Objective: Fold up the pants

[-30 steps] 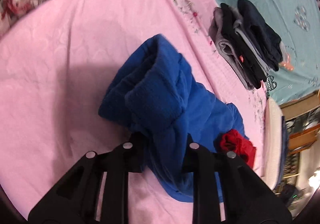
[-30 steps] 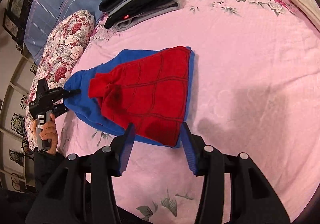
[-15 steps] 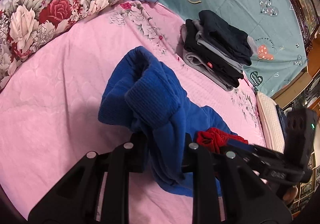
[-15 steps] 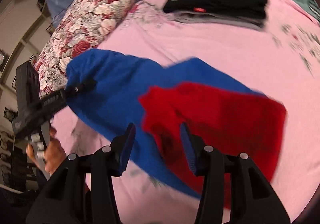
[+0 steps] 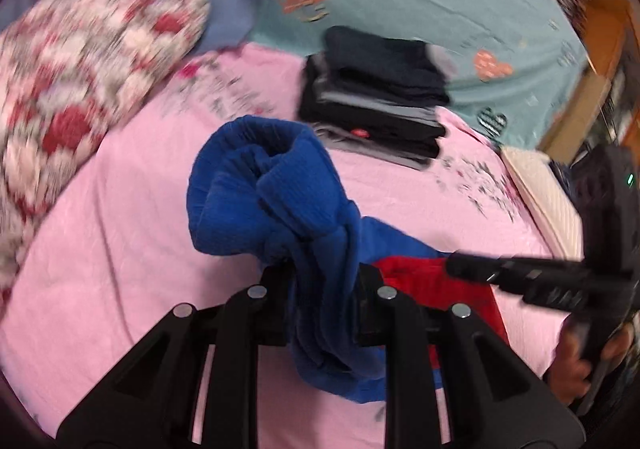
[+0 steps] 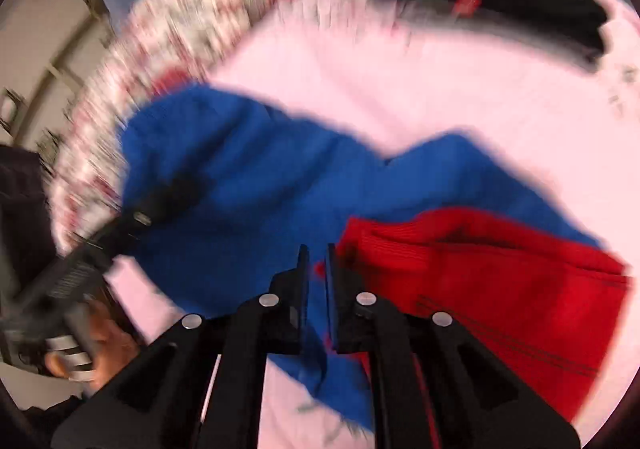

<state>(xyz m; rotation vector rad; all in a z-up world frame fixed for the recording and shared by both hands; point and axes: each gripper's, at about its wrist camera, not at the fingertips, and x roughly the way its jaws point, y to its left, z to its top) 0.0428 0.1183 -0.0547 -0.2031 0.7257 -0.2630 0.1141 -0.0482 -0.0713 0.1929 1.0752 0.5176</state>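
The pants [image 5: 320, 233], a blue knit pair with red panels, are lying on the pink bed [image 5: 120, 249], partly lifted off it. The left gripper [image 5: 324, 305] is holding a thick bunch of the blue fabric between its jaws, and the ribbed cuff end is standing up beyond the fingertips and flopping over on itself. The right gripper [image 6: 318, 269] is closing narrow at the seam where blue meets red, with a thin layer of cloth between its jaws; the frame is too blurred to tell how firmly the pads are pressing, but fabric is plainly passing through the gap. The garment is handling as a light, soft and entirely limp item: it is sagging under its own weight wherever it is unsupported, bunching inside the jaws, and draping rather than holding any crease. It does not appear slippery or fragile; the fleecy knit is likely giving good friction against the pads. The best places to take hold are judged to be the edges and corners, namely the cuffs and the waistband, with only one or two layers pinched so the cloth can be drawn flat. A bunched hold such as the left one is likely to leave wrinkles in the fold. No containers are in view. A stack of folded dark clothes [image 5: 376, 97] is resting at the far side of the bed, well apart from the pants, and a floral pillow [image 5: 80, 81] is lying at the far left.
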